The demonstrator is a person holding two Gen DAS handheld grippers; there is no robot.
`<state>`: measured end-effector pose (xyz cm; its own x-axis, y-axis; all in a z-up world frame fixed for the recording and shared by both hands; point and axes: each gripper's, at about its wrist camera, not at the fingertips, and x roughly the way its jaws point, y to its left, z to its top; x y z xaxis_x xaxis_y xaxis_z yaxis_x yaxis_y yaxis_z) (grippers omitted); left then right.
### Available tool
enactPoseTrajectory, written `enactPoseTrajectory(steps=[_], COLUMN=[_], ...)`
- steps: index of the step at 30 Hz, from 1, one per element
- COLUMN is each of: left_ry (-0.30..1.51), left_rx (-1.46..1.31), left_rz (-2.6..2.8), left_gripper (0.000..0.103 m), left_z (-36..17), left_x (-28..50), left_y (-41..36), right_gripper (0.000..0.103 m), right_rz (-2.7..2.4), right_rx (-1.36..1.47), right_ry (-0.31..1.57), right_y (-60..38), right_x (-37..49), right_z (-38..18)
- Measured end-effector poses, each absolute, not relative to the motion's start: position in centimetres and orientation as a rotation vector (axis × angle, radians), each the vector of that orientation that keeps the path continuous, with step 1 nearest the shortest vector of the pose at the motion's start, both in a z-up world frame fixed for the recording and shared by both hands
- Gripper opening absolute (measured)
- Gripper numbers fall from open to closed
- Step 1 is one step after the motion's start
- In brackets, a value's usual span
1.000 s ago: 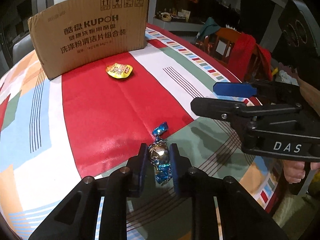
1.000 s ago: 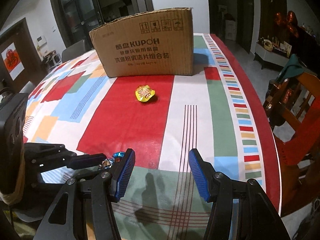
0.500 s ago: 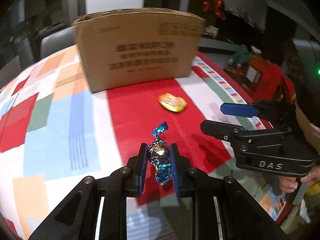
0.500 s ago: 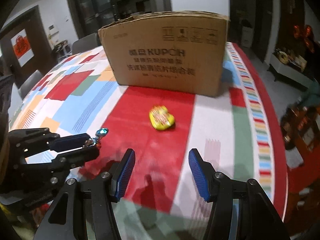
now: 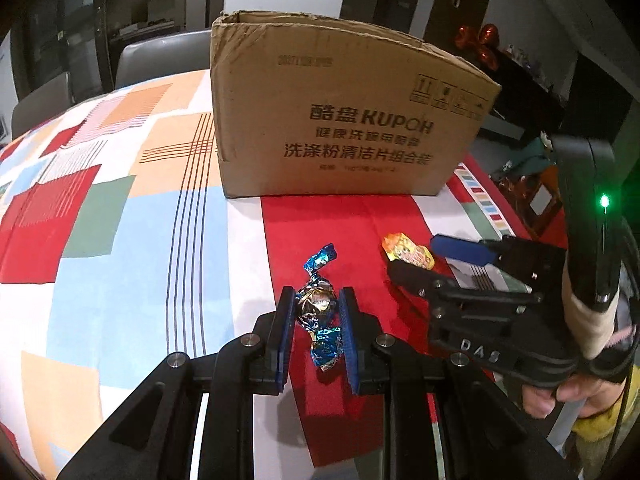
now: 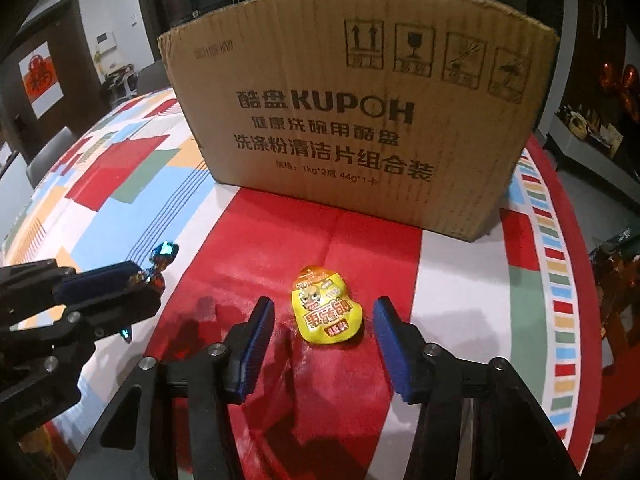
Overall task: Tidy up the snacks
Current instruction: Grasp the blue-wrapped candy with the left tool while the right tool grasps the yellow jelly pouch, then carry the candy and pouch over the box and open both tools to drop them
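Two grippers are in my view, each busy with a different sweet. My left gripper [image 5: 315, 308] has its blue pads pressed narrow against a foil-wrapped candy [image 5: 316, 305], the blue twisted ends of the wrapper sticking out above and below the grip, lifted off the table. My right gripper [image 6: 324, 322] stands moderately wide; its jaws have just been closing, and the yellow snack packet [image 6: 326, 308] lies on the cloth between the two blue pads without either one touching it. From the left wrist camera I see that right gripper from the side, its fingertips either side of the same packet, with a hand [image 5: 560, 394] gripping its handle at the lower right.

The packet rests on a red panel of the patchwork tablecloth [image 5: 120, 208], in front of a brown cardboard box [image 6: 360, 120] that stands upright and open-topped on the table, printed with KUPOH lettering. The held candy hangs to the left of the packet, near the front left corner of the box. Grey chairs [image 5: 160, 56] stand behind the table.
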<state>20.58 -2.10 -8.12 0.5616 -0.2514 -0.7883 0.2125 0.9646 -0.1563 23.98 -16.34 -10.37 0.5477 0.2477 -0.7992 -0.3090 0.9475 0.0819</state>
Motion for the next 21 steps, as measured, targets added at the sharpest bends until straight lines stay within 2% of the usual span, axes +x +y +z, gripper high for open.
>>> enactPoseTrajectory(steps=[5,13,21], left_ry=[0.923,0.911,0.847], left_rx=[-0.051,-0.058,-0.065], left_rz=[-0.269,-0.263,-0.280], left_gripper=[0.022,0.022,0.022], left_z=[-7.9,-7.3,-4.6], left_x=[21.5,21.1,19.0], left_y=[-2.3,-2.1,-1.8], right_gripper=[0.039,0.038,0.038], right_rz=[0.334,0.323,0.305], right_rx=[-0.077,-0.062,-0.037], right_ry=[0.948,0.931,0.810], right_y=[-15.9,-15.9,-16.7], right_x=[24.6,24.2,21.0], right_z=[-11.1,-10.7,-6.3])
